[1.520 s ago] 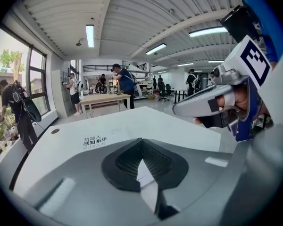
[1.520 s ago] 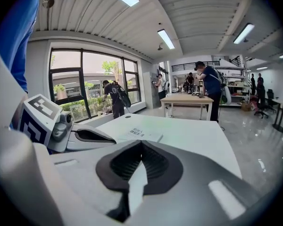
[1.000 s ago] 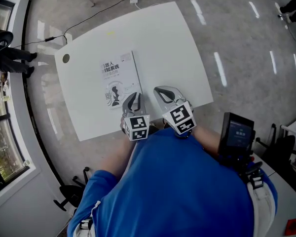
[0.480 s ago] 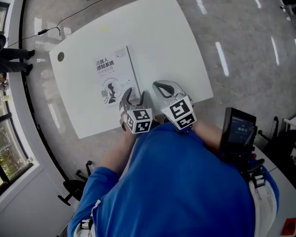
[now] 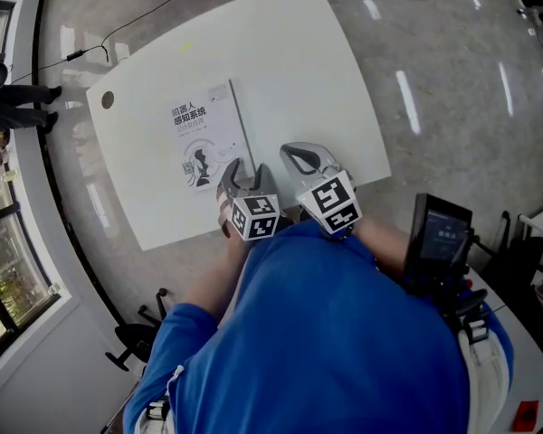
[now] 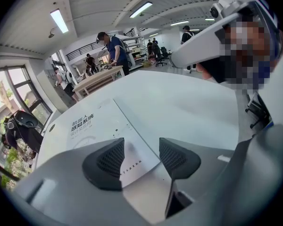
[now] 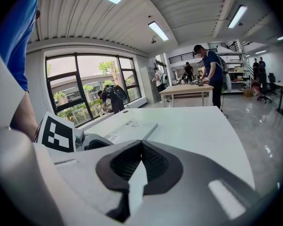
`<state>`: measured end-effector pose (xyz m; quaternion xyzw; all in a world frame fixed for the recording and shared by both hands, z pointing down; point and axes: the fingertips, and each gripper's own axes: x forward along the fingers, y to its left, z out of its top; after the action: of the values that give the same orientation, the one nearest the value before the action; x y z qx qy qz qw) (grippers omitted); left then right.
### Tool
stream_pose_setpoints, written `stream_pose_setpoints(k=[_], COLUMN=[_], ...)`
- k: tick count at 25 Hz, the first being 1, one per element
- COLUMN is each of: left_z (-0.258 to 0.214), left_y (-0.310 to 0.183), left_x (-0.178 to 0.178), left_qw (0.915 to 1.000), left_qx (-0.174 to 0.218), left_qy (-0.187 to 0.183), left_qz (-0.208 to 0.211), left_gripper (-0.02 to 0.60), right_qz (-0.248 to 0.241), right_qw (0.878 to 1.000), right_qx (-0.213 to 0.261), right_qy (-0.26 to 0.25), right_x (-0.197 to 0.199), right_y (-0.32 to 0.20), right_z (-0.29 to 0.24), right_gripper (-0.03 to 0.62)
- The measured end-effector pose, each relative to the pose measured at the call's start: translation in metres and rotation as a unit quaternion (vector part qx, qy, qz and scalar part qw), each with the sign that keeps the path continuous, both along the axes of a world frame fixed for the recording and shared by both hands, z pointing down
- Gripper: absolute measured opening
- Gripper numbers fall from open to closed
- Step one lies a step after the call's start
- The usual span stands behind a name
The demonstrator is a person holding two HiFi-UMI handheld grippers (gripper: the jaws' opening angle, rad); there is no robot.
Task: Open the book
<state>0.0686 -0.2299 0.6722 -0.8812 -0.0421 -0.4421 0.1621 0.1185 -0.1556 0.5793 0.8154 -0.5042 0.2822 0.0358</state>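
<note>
Left tongs [image 6: 141, 157]: spread wide, jaws just lately opening, pressing on nothing, with the near right corner of the book [image 6: 99, 126] lying below and between them, untouched as far as visible. Right tongs [image 7: 141, 149]: pressed together, nothing pinched, held just beside the left pair above the counter [image 5: 299, 70] by its near edge, off the book's right side. Book: closed, flat, cover up, left of the counter's middle, near short edge close to the counter's near edge. Hazards, judged from this lie. First: too deep a bite on closing, taking the cover plus a wad of pages or the whole block; cause, jaws straddling the full thickness of the corner instead of the cover alone; result, book lifted bodily, not opened. Second: lower jaw butting the corner rather than sliding under the cover; cause, a flat cover on a smooth white top; result, book shoved toward the far edge or spun. Third: thin cover slipping out of the tongs partway up and falling shut; cause, a shallow pinch at the very corner. Fourth: nothing pinning the book, the right tongs being clear of it; likely drag toward the near edge and perhaps over it. Creasing of the corner also possible under a hard squeeze.
</note>
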Motion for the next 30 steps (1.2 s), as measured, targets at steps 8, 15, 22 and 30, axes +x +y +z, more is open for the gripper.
stream_pose_setpoints(k=[8, 15, 22, 30], left_z=[-0.005, -0.011, -0.007, 0.002], left_y=[0.002, 0.009, 0.012, 0.014], left_x=[-0.001, -0.002, -0.002, -0.010], left_qw=[1.0000, 0.9995, 0.9980, 0.9974], left_qx=[0.001, 0.007, 0.034, 0.028], left_qy=[0.005, 0.014, 0.009, -0.011], left_qz=[0.008, 0.029, 0.053, 0.065], left_gripper=[0.196, 0.135, 0.123, 0.161], right_qz=[-0.005, -0.005, -0.002, 0.001], right_qw=[1.000, 1.000, 1.000, 1.000], right_qx=[0.001, 0.004, 0.006, 0.006], right_qy=[0.001, 0.002, 0.000, -0.002], right_x=[-0.001, -0.001, -0.002, -0.001], right_y=[-0.001, -0.002, -0.001, 0.001], right_z=[-0.001, -0.001, 0.000, 0.000], right_gripper=[0.003, 0.003, 0.003, 0.003])
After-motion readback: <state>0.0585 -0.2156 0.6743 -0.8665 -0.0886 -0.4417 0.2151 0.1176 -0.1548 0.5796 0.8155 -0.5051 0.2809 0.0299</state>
